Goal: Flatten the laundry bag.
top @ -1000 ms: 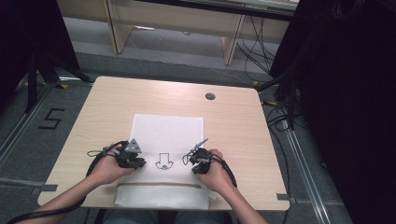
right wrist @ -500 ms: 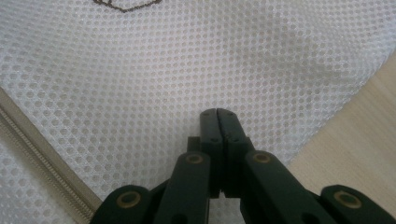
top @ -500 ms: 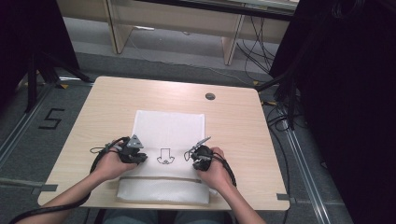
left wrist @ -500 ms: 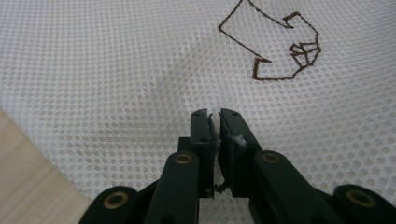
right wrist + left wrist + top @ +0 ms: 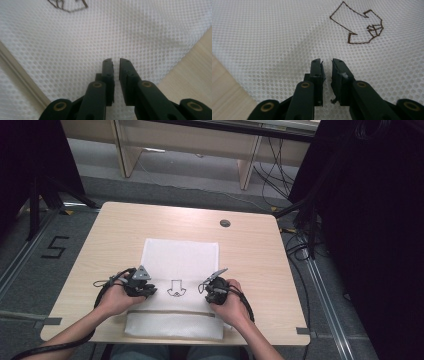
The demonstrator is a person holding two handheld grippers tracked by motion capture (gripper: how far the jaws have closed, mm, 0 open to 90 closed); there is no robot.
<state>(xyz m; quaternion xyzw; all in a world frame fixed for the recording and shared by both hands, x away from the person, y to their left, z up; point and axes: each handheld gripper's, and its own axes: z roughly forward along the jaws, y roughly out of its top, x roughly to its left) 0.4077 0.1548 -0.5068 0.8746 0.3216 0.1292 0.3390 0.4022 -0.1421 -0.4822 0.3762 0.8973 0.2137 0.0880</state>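
Each hand-held gripper rests low on a white mesh cloth (image 5: 179, 265) spread on the light wooden counter (image 5: 250, 255), the left hand-held gripper (image 5: 148, 291) near the cloth's left edge and the right hand-held gripper (image 5: 203, 288) near its right edge, with a drawn arrow-like mark (image 5: 175, 288) between them. Seen in the left gripper view, that tool's jaws stand nearly together with only a narrow slit between them, and the cloth (image 5: 274, 37) lies just beyond the tips; whether a thin pinch of fabric sits in the slit cannot be told. In the right gripper view the jaws stand likewise almost closed, a slim gap showing, over mesh (image 5: 125, 30) with bare counter (image 5: 195, 70) off to one side, and again no fabric can be made out between them. The cloth's near end appears folded over, forming a doubled band (image 5: 173, 325) along the counter's front edge with a fold line across it. By its look, the cloth is light, thin and limp: an open-weave material that should drape, wrinkle and slide easily on the smooth wood, with no stiffness to hold a shape. It seems unlikely to be fragile, though the holes could snag on jaw edges. Good holds would be the side edges or corners, both sides taken at matching points so the sheet stays level; a pinch in mid-sheet would probably just raise a tent.
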